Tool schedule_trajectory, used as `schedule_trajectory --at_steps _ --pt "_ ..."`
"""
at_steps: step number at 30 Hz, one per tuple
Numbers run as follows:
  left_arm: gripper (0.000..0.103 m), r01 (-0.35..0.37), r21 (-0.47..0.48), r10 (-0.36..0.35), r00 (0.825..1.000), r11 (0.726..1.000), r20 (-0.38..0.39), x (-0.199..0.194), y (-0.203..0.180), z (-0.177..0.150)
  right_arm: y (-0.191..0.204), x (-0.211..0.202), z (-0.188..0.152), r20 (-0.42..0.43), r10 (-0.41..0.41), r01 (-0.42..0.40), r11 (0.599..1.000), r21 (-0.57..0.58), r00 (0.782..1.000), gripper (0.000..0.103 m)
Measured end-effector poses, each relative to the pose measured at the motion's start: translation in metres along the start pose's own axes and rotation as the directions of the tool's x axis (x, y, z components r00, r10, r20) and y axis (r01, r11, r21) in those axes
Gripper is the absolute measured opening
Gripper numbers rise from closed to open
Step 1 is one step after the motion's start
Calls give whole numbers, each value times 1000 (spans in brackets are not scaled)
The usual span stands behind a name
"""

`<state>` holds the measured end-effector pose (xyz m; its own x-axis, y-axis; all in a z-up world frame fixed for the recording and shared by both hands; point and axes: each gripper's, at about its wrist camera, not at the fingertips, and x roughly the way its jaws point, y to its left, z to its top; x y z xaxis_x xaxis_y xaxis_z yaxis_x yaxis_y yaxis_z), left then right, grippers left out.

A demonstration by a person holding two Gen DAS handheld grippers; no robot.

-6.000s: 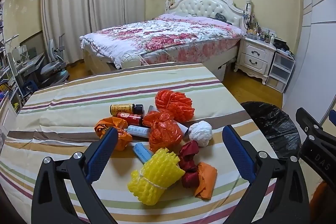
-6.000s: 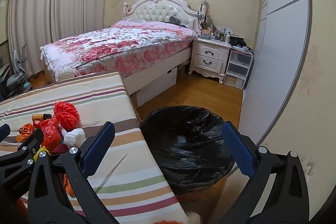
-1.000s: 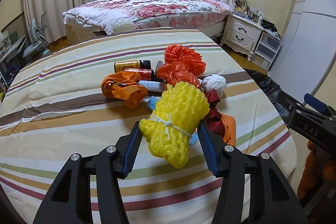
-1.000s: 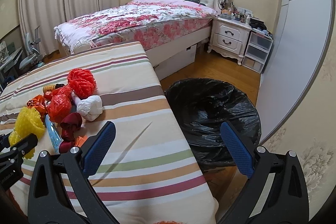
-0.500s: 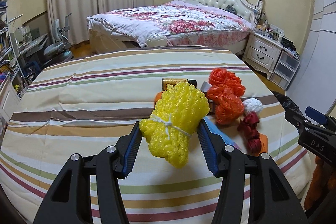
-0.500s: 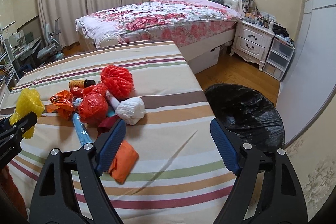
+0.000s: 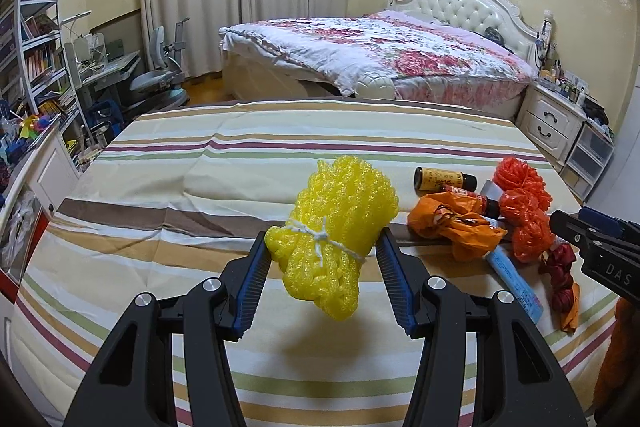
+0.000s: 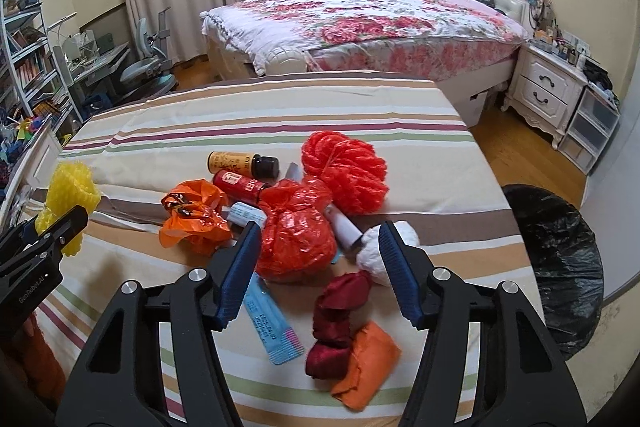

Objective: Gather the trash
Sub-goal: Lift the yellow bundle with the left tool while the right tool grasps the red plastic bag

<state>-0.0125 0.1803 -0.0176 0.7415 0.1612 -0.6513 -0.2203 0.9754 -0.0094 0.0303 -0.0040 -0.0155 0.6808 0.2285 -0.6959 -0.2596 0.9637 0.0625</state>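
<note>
My left gripper is shut on a yellow foam net bundle tied with white string, held above the striped tablecloth, left of the trash pile. The bundle also shows at the left edge of the right wrist view. My right gripper hovers over the pile with its jaws closing. A red plastic bag lies between the fingers, not pressed. Around it lie a red net ball, an orange bag, a white wad, dark red cloth, a blue tube and two small bottles.
A black-lined bin stands on the floor beside the table's right edge. Beyond the table are a floral bed, a white nightstand, a desk chair and bookshelves at the left.
The left gripper has carried the yellow bundle left, off the pile. The right gripper has swung from the bin side to over the pile, and its jaws have narrowed.
</note>
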Motion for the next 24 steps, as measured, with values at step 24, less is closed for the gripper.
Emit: schedule_trajectory --at_steps 24 --pt "54 41 7 -41 999 999 12 -12 -8 -7 -14 -12 -1 33 -33 33 999 2 999 28"
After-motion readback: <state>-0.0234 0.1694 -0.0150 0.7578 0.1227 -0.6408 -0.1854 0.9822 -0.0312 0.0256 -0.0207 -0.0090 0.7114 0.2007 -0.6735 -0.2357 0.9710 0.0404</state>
